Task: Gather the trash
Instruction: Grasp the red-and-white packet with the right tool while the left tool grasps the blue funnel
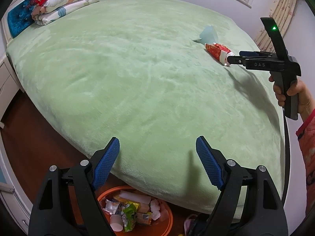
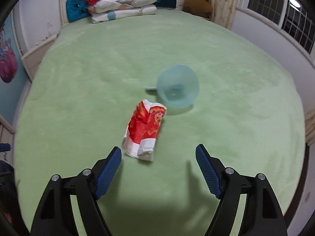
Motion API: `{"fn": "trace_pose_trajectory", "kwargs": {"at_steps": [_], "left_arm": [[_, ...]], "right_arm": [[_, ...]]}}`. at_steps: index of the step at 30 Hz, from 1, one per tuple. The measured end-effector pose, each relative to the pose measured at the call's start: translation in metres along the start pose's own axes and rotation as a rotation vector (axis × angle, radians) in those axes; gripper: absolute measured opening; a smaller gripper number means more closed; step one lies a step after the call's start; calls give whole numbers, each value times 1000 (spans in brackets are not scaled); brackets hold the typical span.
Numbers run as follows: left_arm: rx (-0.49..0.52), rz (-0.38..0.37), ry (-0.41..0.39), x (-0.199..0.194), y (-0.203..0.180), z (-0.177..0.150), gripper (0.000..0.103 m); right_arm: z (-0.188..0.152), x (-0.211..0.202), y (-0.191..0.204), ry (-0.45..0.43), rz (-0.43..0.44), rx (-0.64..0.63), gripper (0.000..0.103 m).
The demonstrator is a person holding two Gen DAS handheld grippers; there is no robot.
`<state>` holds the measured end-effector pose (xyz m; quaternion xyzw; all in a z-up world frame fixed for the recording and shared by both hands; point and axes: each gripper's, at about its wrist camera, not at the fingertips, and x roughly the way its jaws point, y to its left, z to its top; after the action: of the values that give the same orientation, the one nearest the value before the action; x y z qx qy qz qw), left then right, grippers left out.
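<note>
A crushed red and white paper cup (image 2: 144, 129) lies on its side on the green bed cover (image 2: 78, 98). A pale blue plastic funnel (image 2: 178, 86) lies just beyond it. My right gripper (image 2: 158, 147) is open just short of the cup's white end, and its pads press on nothing. In the left wrist view the right gripper (image 1: 234, 58) reaches the cup (image 1: 216, 52) from the right, with a hand on its grip. My left gripper (image 1: 157, 143) stands open with nothing between its fingers at the bed's near edge, above an orange bin (image 1: 170, 219) holding several wrappers and cups.
Folded quilts and pillows (image 2: 124, 4) are stacked at the headboard, with a brown plush toy (image 2: 197, 0) in the far corner. A barred window (image 2: 279, 9) and curtain line the right wall. White drawers (image 1: 6, 82) stand left of the bed. A slipper (image 1: 192, 224) lies beside the bin.
</note>
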<state>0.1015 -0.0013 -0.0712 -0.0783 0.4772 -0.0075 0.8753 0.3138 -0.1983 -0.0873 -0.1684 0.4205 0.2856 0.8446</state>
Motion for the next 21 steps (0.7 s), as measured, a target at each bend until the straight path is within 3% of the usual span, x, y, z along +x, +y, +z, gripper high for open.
{"fn": "trace_pose_trajectory", "kwargs": {"at_steps": [4, 9, 10, 11, 13, 21], "left_arm": [[-6, -4, 1, 1, 2, 2, 78], [-7, -1, 2, 1, 4, 2, 78], [-8, 1, 2, 2, 5, 3, 78], [-9, 2, 2, 2, 5, 4, 78], [-11, 4, 2, 3, 6, 8, 78], [2, -1, -33, 16, 4, 47, 78]], "right_arm": [[4, 2, -5, -22, 118, 124, 76], [11, 18, 1, -10, 141, 200, 76], [13, 23, 3, -5, 127, 207, 68], [13, 26, 6, 0, 116, 210, 51], [14, 35, 7, 37, 100, 229, 28], [6, 8, 8, -16, 79, 221, 27]]}}
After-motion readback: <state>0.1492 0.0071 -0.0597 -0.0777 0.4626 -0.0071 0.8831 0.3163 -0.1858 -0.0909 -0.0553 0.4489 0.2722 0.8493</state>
